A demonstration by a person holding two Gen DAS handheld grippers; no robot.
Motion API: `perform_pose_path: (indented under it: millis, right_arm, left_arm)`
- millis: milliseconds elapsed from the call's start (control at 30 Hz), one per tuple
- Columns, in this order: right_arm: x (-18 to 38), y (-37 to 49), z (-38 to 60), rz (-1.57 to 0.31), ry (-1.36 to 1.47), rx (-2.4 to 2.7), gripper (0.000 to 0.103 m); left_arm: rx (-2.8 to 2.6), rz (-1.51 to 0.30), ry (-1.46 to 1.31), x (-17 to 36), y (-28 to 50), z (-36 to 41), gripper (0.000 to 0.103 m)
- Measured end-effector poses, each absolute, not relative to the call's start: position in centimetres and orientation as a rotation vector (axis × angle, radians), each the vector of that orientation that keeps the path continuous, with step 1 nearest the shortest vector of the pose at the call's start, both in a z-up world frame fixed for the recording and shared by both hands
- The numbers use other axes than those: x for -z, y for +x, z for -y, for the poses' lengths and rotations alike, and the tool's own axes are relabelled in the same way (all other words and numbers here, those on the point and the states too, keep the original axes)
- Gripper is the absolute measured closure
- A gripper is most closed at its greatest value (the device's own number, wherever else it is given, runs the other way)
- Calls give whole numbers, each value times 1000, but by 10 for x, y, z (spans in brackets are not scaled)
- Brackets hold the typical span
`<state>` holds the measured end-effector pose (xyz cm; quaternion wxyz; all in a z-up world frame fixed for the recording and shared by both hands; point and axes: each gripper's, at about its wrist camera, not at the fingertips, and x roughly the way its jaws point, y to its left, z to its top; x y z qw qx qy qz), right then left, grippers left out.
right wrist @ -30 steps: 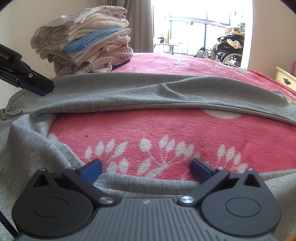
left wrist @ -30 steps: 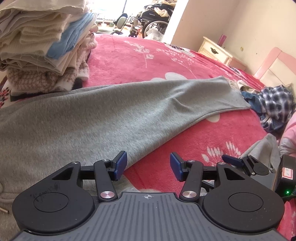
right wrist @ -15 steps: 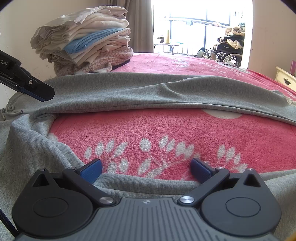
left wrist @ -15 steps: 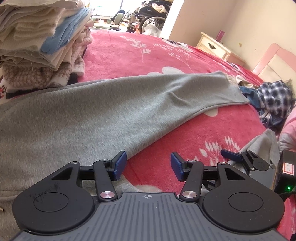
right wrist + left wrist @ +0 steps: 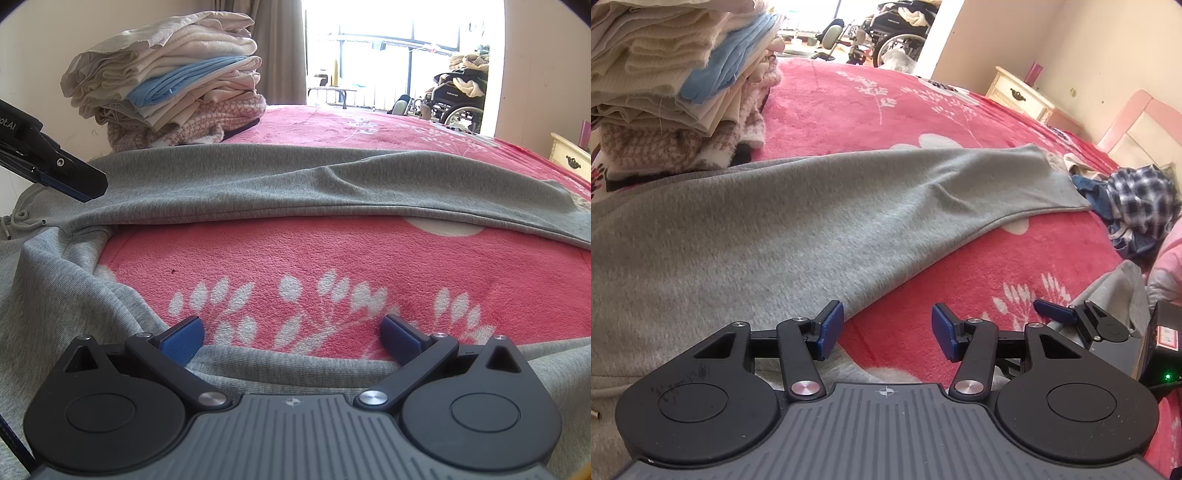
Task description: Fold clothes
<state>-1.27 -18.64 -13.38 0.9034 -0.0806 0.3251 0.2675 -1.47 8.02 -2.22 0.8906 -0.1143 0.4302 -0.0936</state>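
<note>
Left wrist view: the left gripper (image 5: pixel 887 334) has its blue pads spread apart with nothing between them, over the line where the lower edge of the grey sweatpants (image 5: pixel 798 236) meets the pink floral blanket (image 5: pixel 960 258); the left pad sits against that cloth edge, the right pad over bare blanket. From there one grey leg runs up and to the right across the bed, its cuff ending just beside a crumpled plaid garment (image 5: pixel 1137 199). The right gripper (image 5: pixel 1067 314) shows at the right edge, over the other grey leg. Past the near leg, a stack of folded clothes (image 5: pixel 676 74) stands at the upper left, close to the cloth's far edge, and open pink blanket spreads beyond it toward a nightstand (image 5: pixel 1019 94) by the wall. In the right wrist view the right gripper (image 5: pixel 291 338) is also open wide, its pads at the upper edge of a grey leg lying across the bottom of the frame. Ahead is a broad bare patch of blanket, closed off by the far leg; at the left the two legs join. The left gripper's tip (image 5: pixel 77 184) hovers there above the cloth.
</note>
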Motion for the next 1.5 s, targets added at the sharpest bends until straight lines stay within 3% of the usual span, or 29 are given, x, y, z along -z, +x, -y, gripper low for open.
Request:
perform_pose_path:
  millis: [467, 1000, 1267, 1500]
  right_arm:
    - [134, -13, 186, -672, -167, -553, 0]
    - [113, -13, 196, -681, -162, -521, 0]
    - [76, -25, 223, -700, -119, -476, 0]
    - [55, -47, 280, -716, -159, -297, 0]
  left_arm:
    - [178, -896, -243, 24, -20, -78, 50]
    - [28, -904, -193, 11, -99, -153, 50]
    - [196, -871, -186, 18, -61, -132, 50]
    - [441, -904, -113, 28, -20, -69, 50]
